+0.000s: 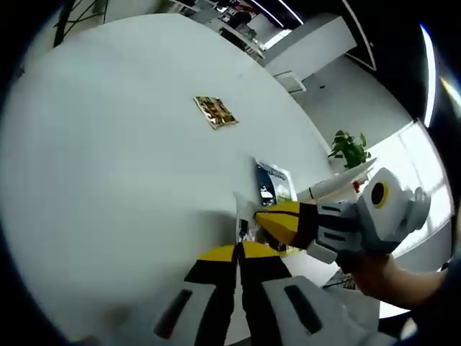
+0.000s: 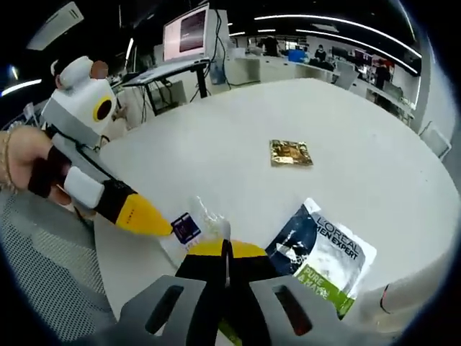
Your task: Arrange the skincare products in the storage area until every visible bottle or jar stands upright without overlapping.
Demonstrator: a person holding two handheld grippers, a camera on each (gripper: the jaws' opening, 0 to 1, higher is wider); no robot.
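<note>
1. Inspecting the white bench (image 2: 346,122): three flat items lie on it and nothing stands upright. A gold square sachet (image 2: 291,153) lies well apart, toward the middle. A dark blue and green sachet (image 2: 320,252) printed "L'Oreal Men Expert" lies flat near the bench edge. Just beside it is a clear packet (image 2: 196,225) with a small purple label.

2. Left hand-held gripper (image 2: 144,215): in the right gripper view its yellow tip touches the clear packet at the label. In its own view the jaws stand nearly closed, with only a thin dark slit between them. Whether any film is pinched there cannot be told.

3. Right hand-held gripper (image 1: 277,220): in the left gripper view its yellow tip lies against the clear packet (image 1: 246,216). In its own view the jaws are drawn together over the packet's near edge. A grip cannot be confirmed.

4. Risks, as judged:
- Both tips work on one thin, slippery packet, so the film may slide out or tear if they pull apart.
- The packet lies close to the bench edge; a push could send it, or the neighbouring blue sachet, over the side.
- Flat sachets have no base, so they would likely topple if stood up.
</note>
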